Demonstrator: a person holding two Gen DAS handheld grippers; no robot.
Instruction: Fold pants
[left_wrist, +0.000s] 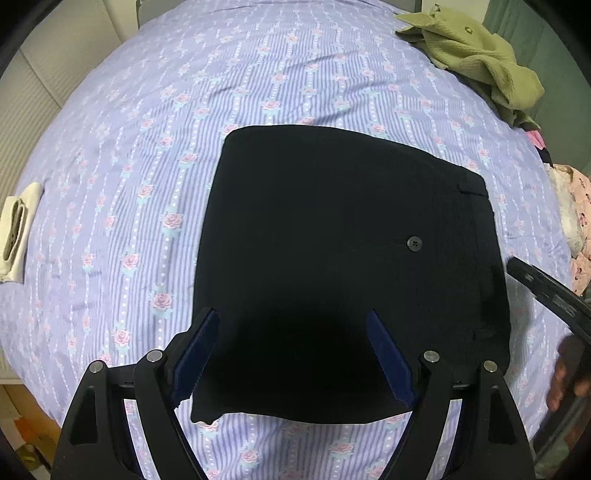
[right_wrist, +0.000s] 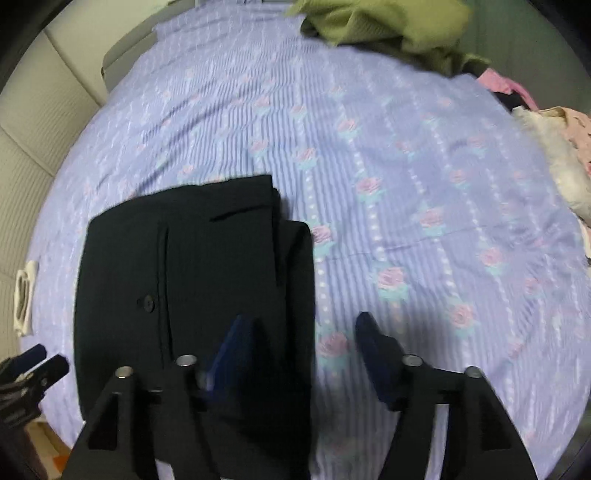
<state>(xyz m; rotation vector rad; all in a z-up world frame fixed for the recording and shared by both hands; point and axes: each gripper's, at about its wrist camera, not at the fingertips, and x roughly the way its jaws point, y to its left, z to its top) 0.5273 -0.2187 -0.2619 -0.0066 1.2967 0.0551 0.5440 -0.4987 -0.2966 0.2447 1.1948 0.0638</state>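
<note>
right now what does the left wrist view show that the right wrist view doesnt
Only the left wrist view shows the whole top of the folded black pants, and a person's hand at the right edge on the other tool.

Only the right wrist view shows the stepped, layered right edge of the pants, and the right gripper open, one finger over the pants, the other over the floral bedsheet.

Both show the pants' button, the green garment at the far side, the pink clothes on the right, the folded cream item on the left, and the open left gripper.
</note>
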